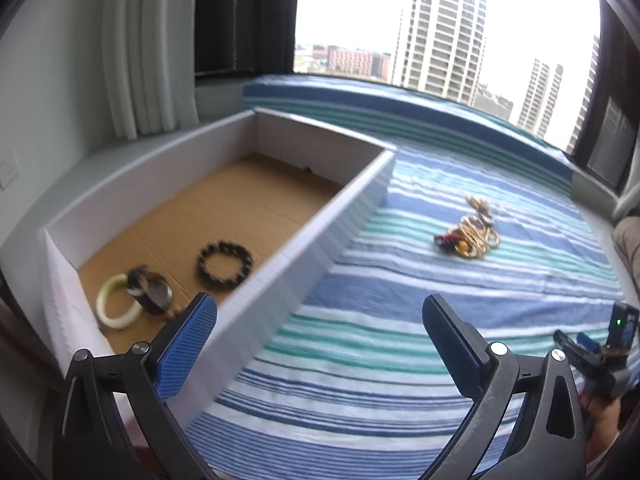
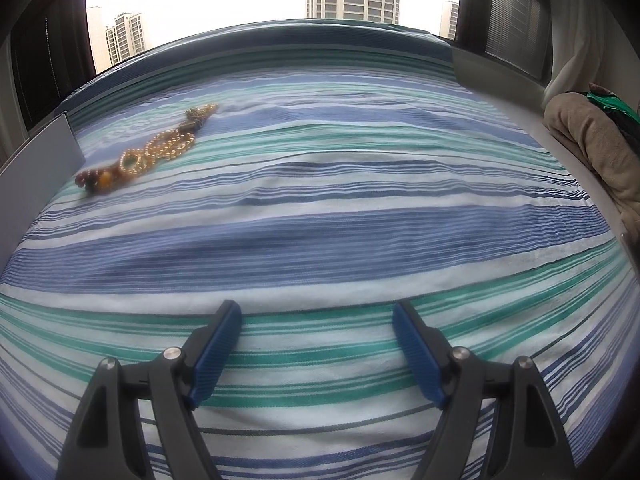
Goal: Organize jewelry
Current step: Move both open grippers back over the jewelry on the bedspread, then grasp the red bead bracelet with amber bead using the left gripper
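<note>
A bed (image 1: 400,380) covered in a blue, teal and white striped sheet fills both views, running up to a window with tower blocks outside. On the bed, at its left side, sits a long white tray (image 1: 304,240) with a brown cardboard floor, which serves as the landmark here. Inside the tray, at its near end, lie a pale ring-shaped bangle (image 1: 116,308), a dark watch-like piece (image 1: 150,288) overlapping the bangle, and just beyond them a black beaded bracelet (image 1: 225,267) lying apart from both. Out on the sheet, well to the right of the tray, lies a tangled heap of jewelry (image 1: 470,234): gold chains with some red and amber beads at its near end. The left tongs (image 1: 320,320) hang spread wide with nothing between the blue pads, one pad over the tray's near end, the other over the sheet. The right tongs (image 2: 318,332) also stand open and empty above bare sheet, further right of the tray and nearer than the heap.
</note>
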Demonstrator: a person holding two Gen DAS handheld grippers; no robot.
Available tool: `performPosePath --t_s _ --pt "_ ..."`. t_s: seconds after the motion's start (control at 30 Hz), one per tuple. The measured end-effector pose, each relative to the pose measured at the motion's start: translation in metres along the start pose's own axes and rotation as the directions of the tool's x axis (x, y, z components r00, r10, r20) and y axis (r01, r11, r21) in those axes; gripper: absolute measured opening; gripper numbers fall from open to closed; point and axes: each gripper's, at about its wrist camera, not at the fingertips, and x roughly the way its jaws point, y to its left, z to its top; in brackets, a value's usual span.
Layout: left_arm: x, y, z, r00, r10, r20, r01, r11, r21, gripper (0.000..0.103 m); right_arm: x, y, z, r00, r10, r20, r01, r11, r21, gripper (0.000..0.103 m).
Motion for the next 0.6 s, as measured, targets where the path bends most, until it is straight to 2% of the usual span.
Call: performPosePath --t_s 0.07,0.13,0.23,0.33,0.43,0.5,0.6 --pt "0.024 -0.018 -0.013 0.995 -0.036 -0.096 0.038 0.999 0.019 0.102 0.0 0.0 0.0 1.0 0.001 0.0 -0.001 1.0 0.0 0.08" --pt "0.045 -0.036 -0.023 0.981 -0.056 -0.187 0.07 0.995 0.071 0.102 0.0 0.0 0.0 1.0 0.001 0.0 -0.001 1.0 0.0 0.08" --pt "0.059 -0.07 -0.034 0.961 -0.057 -0.271 0.103 0.982 0.158 0.102 0.0 0.0 0.0 1.0 0.001 0.0 -0.001 1.0 0.001 0.08" --pt "0.058 -0.092 -0.028 0.958 -0.081 -0.274 0.144 0.965 0.22 0.102 0.0 0.0 0.0 1.0 0.001 0.0 -0.001 1.0 0.001 0.08" --pt "0.06 -0.113 -0.005 0.952 -0.143 -0.27 0.215 0.942 0.258 0.102 0.0 0.0 0.0 1.0 0.001 0.0 -0.001 1.0 0.001 0.08" --pt "0.073 -0.126 0.014 0.941 -0.186 -0.282 0.263 0.927 0.267 0.102 0.0 0.0 0.0 1.0 0.001 0.0 -0.001 1.0 0.001 0.08" --pt "0.1 -0.15 0.04 0.943 -0.209 -0.257 0.284 0.911 0.299 0.102 0.0 0.0 0.0 1.0 0.002 0.0 -0.002 1.0 0.001 0.08"
